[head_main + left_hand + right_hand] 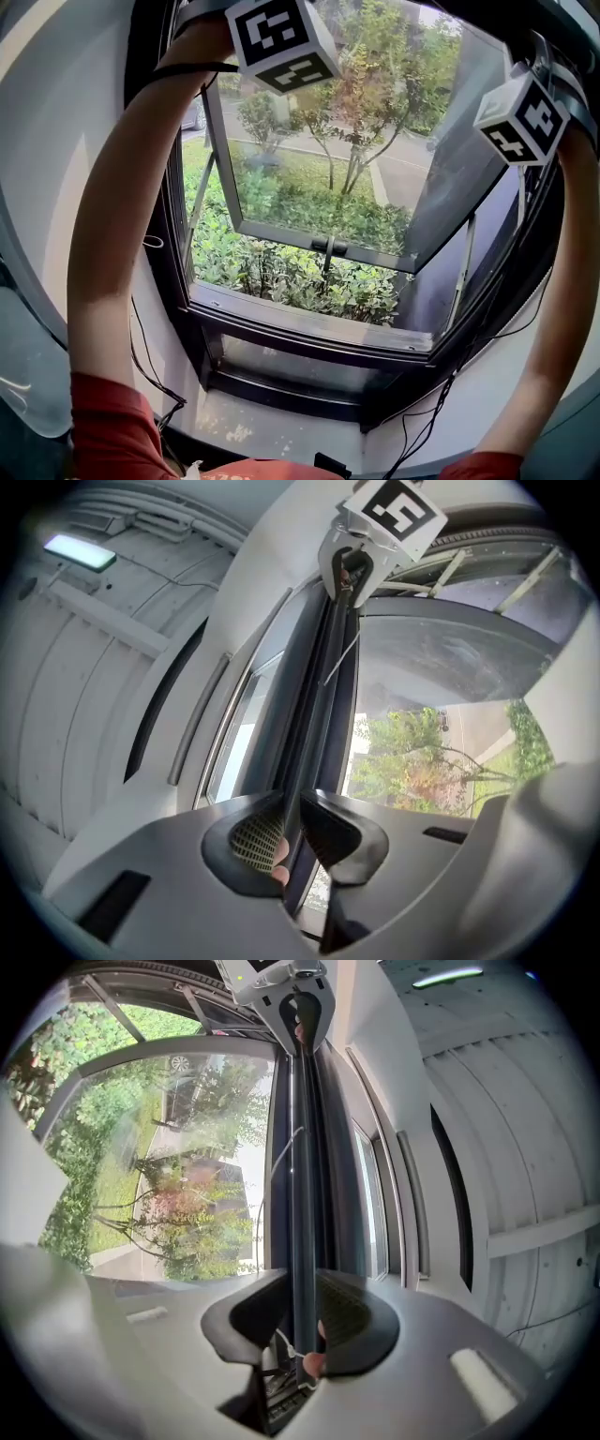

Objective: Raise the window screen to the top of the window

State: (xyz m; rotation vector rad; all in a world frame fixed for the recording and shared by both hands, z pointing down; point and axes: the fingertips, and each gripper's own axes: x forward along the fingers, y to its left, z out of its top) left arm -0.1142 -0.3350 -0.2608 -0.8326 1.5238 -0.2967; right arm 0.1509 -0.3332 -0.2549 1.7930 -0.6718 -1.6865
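Dark screen bar [317,714] was held at the top of the window [309,323], clamped between the closed jaws of the left gripper [291,834]. The jaws of the right gripper [302,1316] were parted slightly around the same bar, not pressed on it.

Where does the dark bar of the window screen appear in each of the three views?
Left gripper view: the screen bar rises from the left tool, bottom centre, to the right tool at the top.
Right gripper view: it rises from the right tool, bottom centre, to the left tool at the top.
Head view: the screen bar is not in it.
Shared landmark: the reddish tree outside.
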